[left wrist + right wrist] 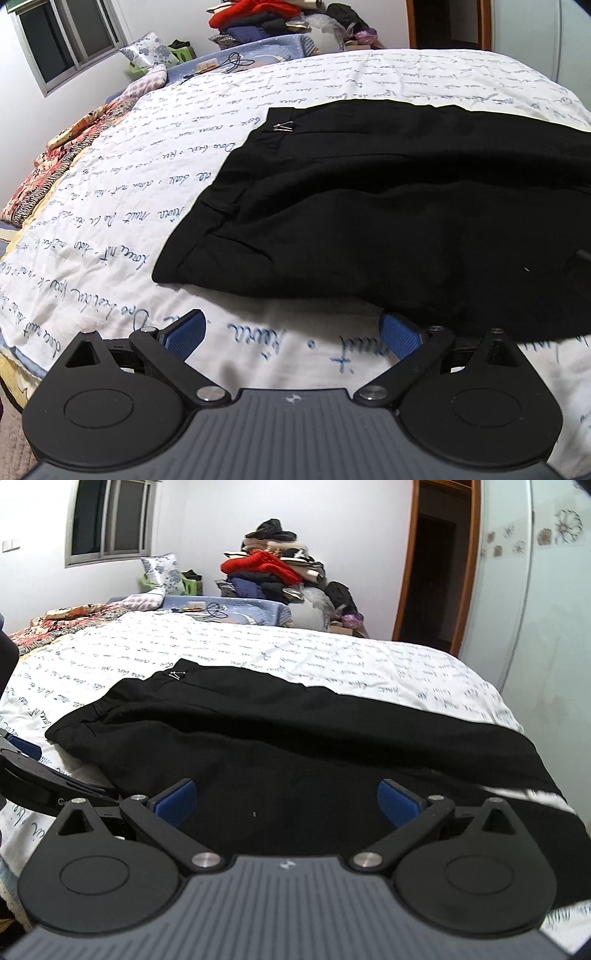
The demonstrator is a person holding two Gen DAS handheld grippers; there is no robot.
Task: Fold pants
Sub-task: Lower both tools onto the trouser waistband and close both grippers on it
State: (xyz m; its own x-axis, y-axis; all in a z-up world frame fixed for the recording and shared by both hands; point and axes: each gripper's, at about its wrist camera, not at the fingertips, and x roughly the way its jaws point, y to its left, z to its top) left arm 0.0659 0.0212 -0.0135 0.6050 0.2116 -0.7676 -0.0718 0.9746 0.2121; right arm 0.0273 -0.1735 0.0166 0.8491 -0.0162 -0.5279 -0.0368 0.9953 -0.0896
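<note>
Both your left gripper (293,334) and right gripper (287,799) gape empty beside the pants (388,206); pinch shallowly and one layer may slip.

Black pants (388,206) with a small silver clasp (283,127) at the waistband lie on a white bedspread (110,229) printed with lines of blue handwritten script. Beyond the bedspread's far edge, a red garment (258,566) tops a pile of dark and navy clothes (266,581), beside a white cushion with a blue floral print (162,570). Left of the bedspread, a blanket (55,158) shows a red, black and cream floral pattern. Both the left tool (291,330) and the right tool (286,801) are black with blue textured pads, set on grey ribbed bodies
</note>
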